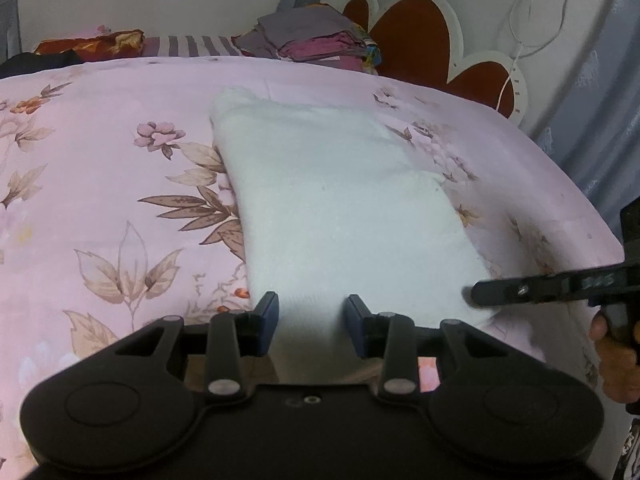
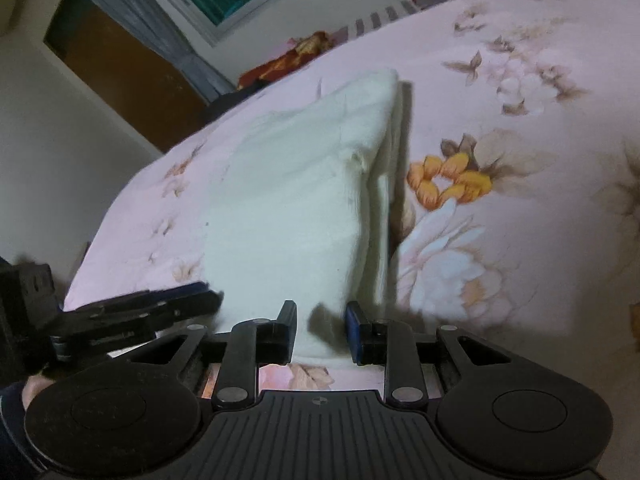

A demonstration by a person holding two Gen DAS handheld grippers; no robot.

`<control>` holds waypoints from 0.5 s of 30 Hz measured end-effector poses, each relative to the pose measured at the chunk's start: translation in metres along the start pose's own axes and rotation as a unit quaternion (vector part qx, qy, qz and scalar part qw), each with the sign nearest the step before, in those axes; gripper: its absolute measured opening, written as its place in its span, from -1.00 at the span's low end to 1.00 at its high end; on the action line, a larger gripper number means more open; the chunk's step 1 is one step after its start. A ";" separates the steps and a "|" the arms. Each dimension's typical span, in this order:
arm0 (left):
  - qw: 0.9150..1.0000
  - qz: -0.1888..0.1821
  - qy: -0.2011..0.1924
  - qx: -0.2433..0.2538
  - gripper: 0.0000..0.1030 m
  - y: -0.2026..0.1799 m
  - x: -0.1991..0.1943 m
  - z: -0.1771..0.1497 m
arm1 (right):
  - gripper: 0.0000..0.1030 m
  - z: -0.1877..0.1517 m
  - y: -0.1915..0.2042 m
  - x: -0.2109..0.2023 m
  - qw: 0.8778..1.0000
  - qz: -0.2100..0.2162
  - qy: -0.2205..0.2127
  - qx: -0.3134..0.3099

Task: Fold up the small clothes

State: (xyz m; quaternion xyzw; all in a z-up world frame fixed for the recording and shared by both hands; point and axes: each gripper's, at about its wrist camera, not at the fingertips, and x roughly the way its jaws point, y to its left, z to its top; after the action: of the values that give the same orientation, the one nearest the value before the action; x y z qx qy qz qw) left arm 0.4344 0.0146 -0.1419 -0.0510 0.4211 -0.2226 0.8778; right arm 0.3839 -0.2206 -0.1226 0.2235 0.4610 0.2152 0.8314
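While the white cloth (image 1: pixel 332 208) lay folded near the bed's (image 1: pixel 100 160) right edge, both the left gripper (image 1: pixel 312 326) and right gripper (image 2: pixel 321 330) stood part-open astride its near edge, gripping nothing.

Left gripper (image 1: pixel 312 326) matte black, blue finger pads (image 1: pixel 269 322), silver pivot rivets, round side discs, right gripper (image 2: pixel 320 330) black with ribbed top plate, bare-skinned hand (image 1: pixel 616 360) beside it

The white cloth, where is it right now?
The white cloth lies folded on the pink flowery bedspread, in the middle of both views, just ahead of the left tongs and right tongs.
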 end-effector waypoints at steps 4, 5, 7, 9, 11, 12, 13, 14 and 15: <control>1.000 -0.009 0.006 0.000 -0.29 -0.002 -0.002 -0.003 | -0.93 -0.008 0.002 -0.001 0.999 -0.029 0.022 -0.024; 1.000 -0.006 0.011 0.003 -0.30 -0.005 -0.002 -0.005 | -0.93 -0.009 0.004 -0.004 0.998 -0.041 0.024 -0.032; 1.000 -0.004 0.017 0.015 -0.30 -0.011 -0.003 -0.010 | -0.93 -0.013 0.004 -0.005 0.997 -0.056 0.034 -0.042; 0.999 0.001 0.023 0.027 -0.29 -0.015 -0.006 -0.012 | -0.93 -0.011 0.010 -0.003 0.995 -0.066 0.039 -0.062; 1.000 0.011 0.014 0.025 -0.15 -0.012 -0.017 -0.006 | -0.92 -0.005 0.018 -0.007 0.993 -0.083 0.034 -0.083; 1.000 0.019 -0.007 0.013 -0.12 -0.006 -0.025 0.000 | -0.90 0.001 0.024 -0.016 0.990 -0.105 0.010 -0.098; 0.999 0.017 -0.027 0.000 0.04 -0.001 -0.030 0.008 | -0.84 0.004 0.029 -0.024 0.987 -0.117 -0.018 -0.112; 0.999 0.017 -0.039 -0.005 0.18 0.002 -0.030 0.016 | -0.84 0.013 0.035 -0.030 0.985 -0.118 -0.047 -0.121; 0.998 0.029 -0.049 -0.003 0.19 0.004 -0.027 0.028 | -0.84 0.023 0.039 -0.031 0.984 -0.111 -0.070 -0.121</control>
State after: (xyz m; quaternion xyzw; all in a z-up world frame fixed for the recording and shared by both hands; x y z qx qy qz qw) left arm 0.4422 0.0268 -0.1059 -0.0520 0.3798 -0.1929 0.9033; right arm 0.3824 -0.2105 -0.0686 0.0829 0.3944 0.1601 0.9011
